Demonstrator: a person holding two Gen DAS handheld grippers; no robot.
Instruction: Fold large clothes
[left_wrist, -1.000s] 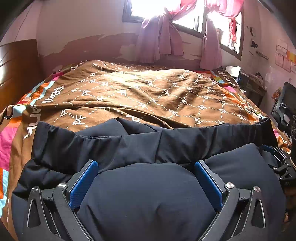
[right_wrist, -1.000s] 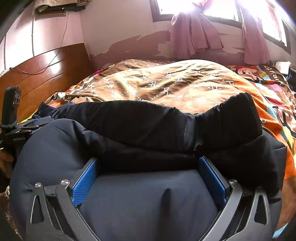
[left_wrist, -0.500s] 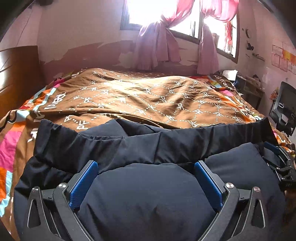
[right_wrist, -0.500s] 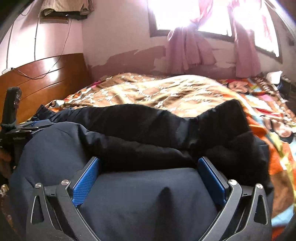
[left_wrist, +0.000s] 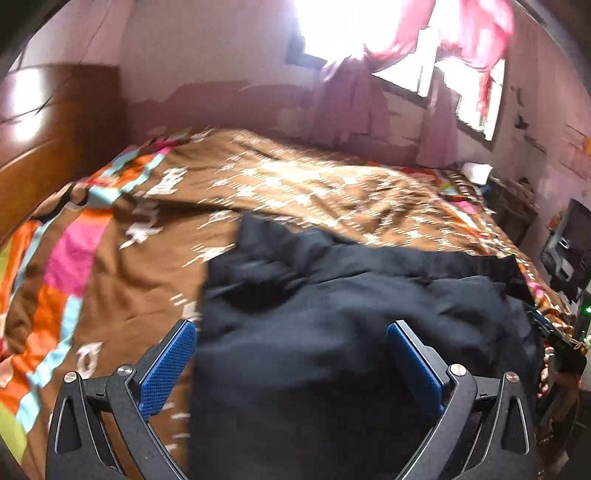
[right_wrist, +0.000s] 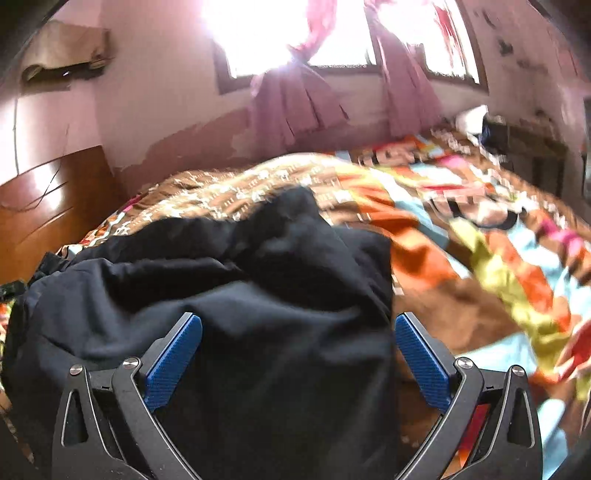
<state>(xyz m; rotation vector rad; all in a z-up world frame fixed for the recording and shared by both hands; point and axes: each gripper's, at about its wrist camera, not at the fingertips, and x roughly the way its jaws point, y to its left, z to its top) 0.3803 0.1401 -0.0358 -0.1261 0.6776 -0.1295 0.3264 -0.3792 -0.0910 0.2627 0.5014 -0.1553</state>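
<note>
A large dark navy padded jacket (left_wrist: 351, 314) lies bunched on the bed; it also shows in the right wrist view (right_wrist: 236, 295). My left gripper (left_wrist: 291, 354) is open, its blue pads wide apart, with the jacket's left edge lying between them. My right gripper (right_wrist: 297, 350) is open too, with the jacket's right edge between its pads. The other gripper shows at the far right of the left wrist view (left_wrist: 561, 343). Both views are motion-blurred.
The bed carries a brown patterned quilt (left_wrist: 314, 192) with bright orange, pink and blue patches (right_wrist: 480, 240). A wooden headboard (left_wrist: 44, 129) stands at the left. Windows with pink curtains (right_wrist: 295, 103) are behind. A dark chair or screen (left_wrist: 569, 243) stands at the right.
Both grippers have lifted and swung outward, left to the left, right to the right. The jacket now looks bunched and narrower, and more quilt shows beside it.
</note>
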